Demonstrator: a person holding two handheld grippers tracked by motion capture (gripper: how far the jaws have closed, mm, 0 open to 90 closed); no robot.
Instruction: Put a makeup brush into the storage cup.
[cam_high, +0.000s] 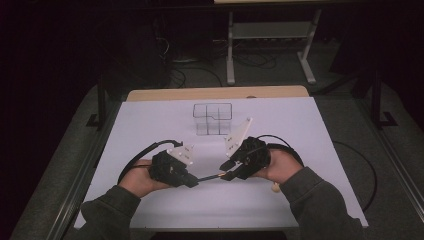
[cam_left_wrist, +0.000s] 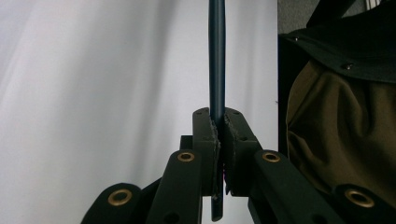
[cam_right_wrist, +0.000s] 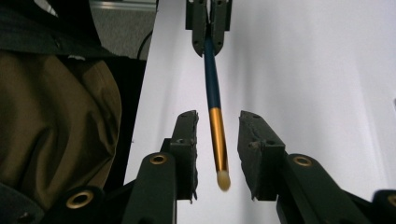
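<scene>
A dark-blue brush (cam_right_wrist: 214, 88) with a gold ferrule and pale tip runs down the middle of the right gripper view, its tip between the parted jaws of the right gripper (cam_right_wrist: 217, 140), which touch nothing. The left gripper (cam_left_wrist: 218, 135) is clamped on the handle, seen at lower centre of the left gripper view. In the high view both meet low over the white table (cam_high: 150, 120), with a clear box (cam_high: 213, 119) above centre.

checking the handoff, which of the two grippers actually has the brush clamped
The left gripper: its jaws are shut on the brush handle. The right gripper is open around the gold end, not touching.
</scene>
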